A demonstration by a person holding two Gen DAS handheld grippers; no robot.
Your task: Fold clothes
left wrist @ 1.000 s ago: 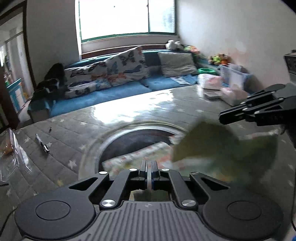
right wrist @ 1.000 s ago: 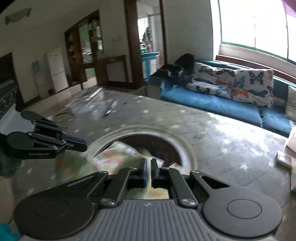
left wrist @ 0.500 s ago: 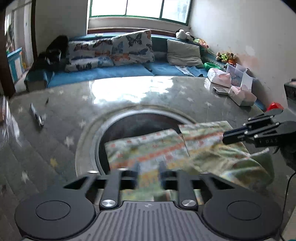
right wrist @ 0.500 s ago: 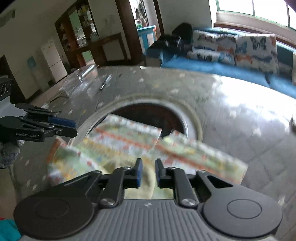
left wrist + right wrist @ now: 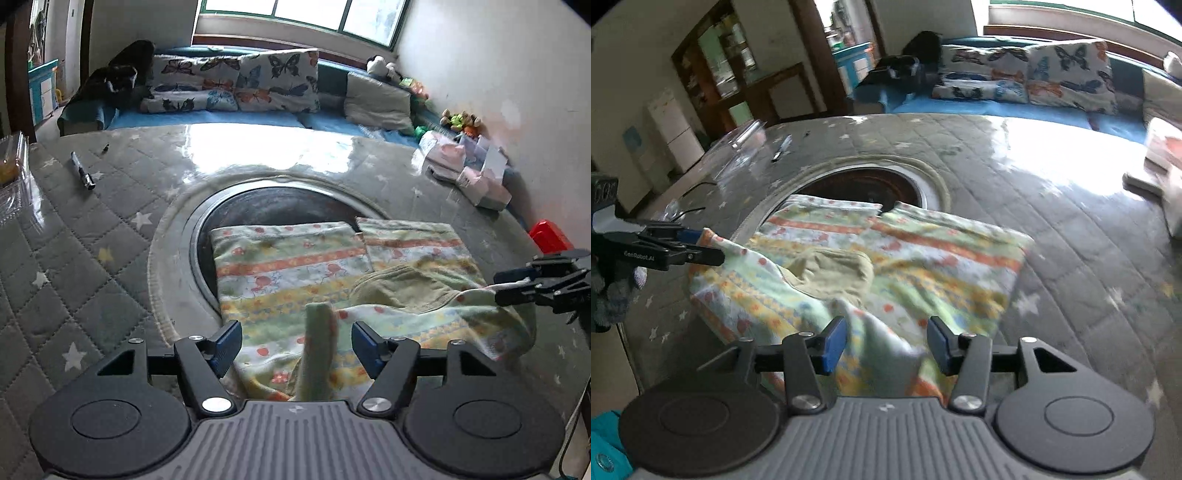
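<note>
The left gripper (image 5: 296,343) stands with its blue-padded fingers (image 5: 226,345) spread wide and grips nothing; a raised, blurred fold of the printed garment (image 5: 291,269) stands up in the gap between them, touching neither pad as far as can be told. The right gripper (image 5: 887,341) is likewise spread wide, its blue pads (image 5: 833,343) apart on either side of a loose hump of the same cloth, and it holds nothing.

In the left wrist view the right gripper (image 5: 517,286) shows at the right edge, by the garment's near right corner. In the right wrist view the left gripper (image 5: 698,245) shows at the left edge, beside the garment's left corner.

The garment, a pair of pastel striped trousers with small red figures, lies spread on the quilted grey table cover (image 5: 92,229) near the table's near edge. Its two legs lie side by side and reach over the round dark recess (image 5: 266,205) in the table's middle. The waist end, nearest the grippers, is rumpled, and its plain greenish lining (image 5: 402,288) shows.

A dark pen (image 5: 83,171) lies towards the far left of the table, a clear plastic box (image 5: 13,173) at the left edge. White packets (image 5: 476,177) sit at the far right corner. A blue sofa with butterfly cushions (image 5: 240,86) runs behind the table.
</note>
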